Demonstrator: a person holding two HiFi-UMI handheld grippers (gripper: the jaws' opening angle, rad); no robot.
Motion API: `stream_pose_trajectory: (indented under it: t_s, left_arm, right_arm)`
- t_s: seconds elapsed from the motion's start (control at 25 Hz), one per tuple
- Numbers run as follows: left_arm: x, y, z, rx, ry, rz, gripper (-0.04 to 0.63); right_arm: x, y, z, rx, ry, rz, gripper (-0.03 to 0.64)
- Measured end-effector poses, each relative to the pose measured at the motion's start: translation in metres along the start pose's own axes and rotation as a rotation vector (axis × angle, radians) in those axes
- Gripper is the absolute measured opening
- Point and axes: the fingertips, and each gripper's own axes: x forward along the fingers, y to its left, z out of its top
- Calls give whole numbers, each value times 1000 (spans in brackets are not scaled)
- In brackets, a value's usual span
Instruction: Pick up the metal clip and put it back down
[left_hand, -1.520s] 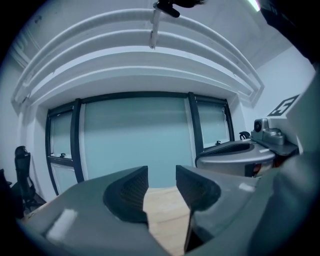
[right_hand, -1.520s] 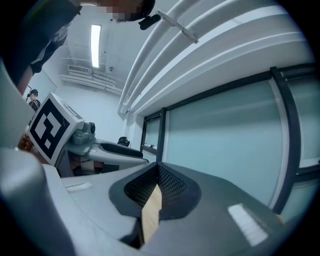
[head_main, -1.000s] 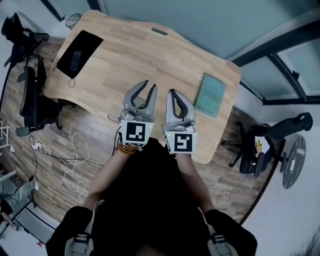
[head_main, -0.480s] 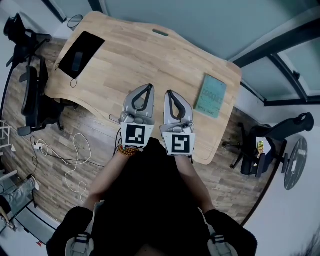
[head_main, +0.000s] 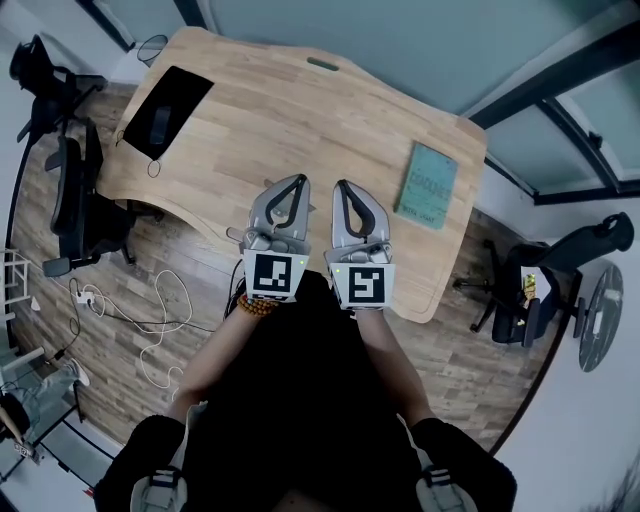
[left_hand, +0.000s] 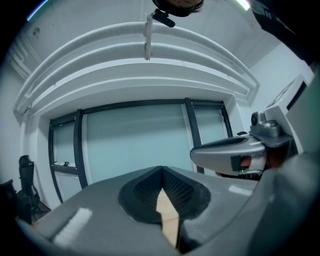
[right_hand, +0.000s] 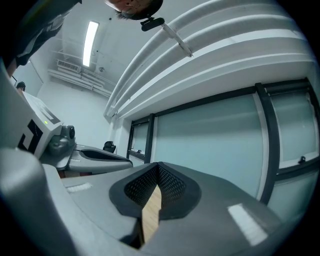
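Observation:
No metal clip shows plainly in any view. My left gripper (head_main: 297, 181) and right gripper (head_main: 340, 186) are held side by side over the near edge of the wooden table (head_main: 260, 120), both pointing away from me. Each has its jaws shut with nothing between them. In the left gripper view the left gripper (left_hand: 162, 169) is tilted up toward windows and ceiling, and only a sliver of table wood shows below its tips. The right gripper (right_hand: 159, 165) looks the same in its own view. Each of these views catches the other gripper at its side.
On the table lie a black tablet (head_main: 165, 105) at the far left, a teal book (head_main: 426, 185) at the right and a small dark oblong (head_main: 322, 64) at the far edge. Office chairs (head_main: 70, 190) (head_main: 525, 295) stand at both ends. White cable (head_main: 150, 310) lies on the floor.
One second ago the left gripper's jaws were apart; they have closed. Both grippers stay in nearly the same spot and the right one remains shut.

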Motion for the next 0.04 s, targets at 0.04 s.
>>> stream_pose_trajectory:
  t_s: [0.04]
  left_arm:
    - [-3, 2, 0, 2, 2, 0, 6]
  right_arm:
    - [-1, 2, 1, -5, -1, -1, 20]
